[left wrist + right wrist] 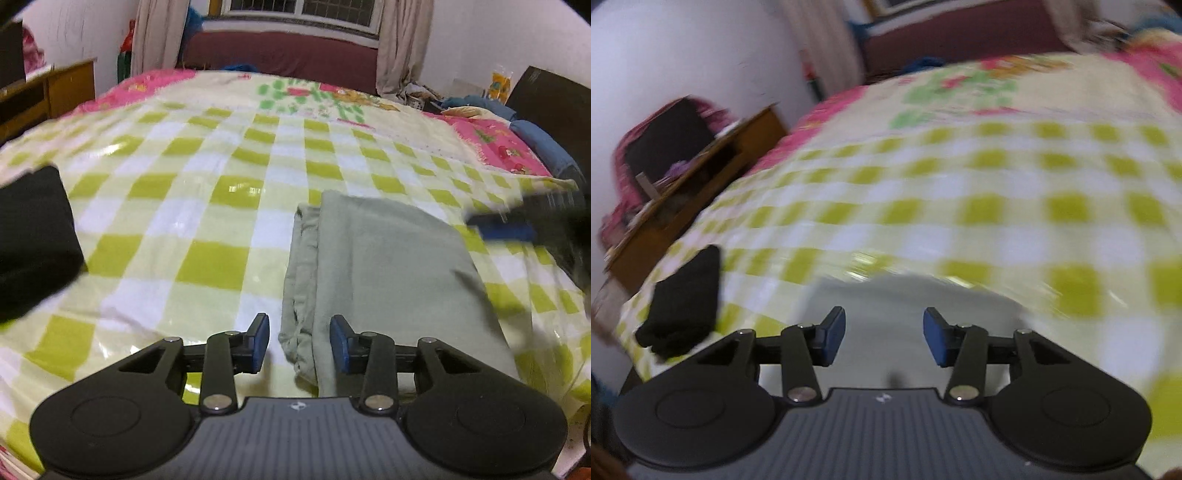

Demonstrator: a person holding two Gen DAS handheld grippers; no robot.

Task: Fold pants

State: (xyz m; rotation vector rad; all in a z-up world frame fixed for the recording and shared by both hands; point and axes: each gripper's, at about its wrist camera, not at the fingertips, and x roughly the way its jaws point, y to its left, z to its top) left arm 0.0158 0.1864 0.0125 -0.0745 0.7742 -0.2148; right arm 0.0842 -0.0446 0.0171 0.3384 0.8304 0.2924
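Pants grey-green (plain); bedcover lime-white check, pink floral border; folded garment black.

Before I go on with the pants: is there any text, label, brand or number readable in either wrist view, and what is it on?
No readable words or numbers in either view.
Left gripper body: a small white emblem, a logo shape with no letters.
Right gripper body: the same small emblem, too small to read.
Green folded pants: no tag or print showing.
Checked bedcover: cartoon prints at its far end, too blurred to tell any lettering.
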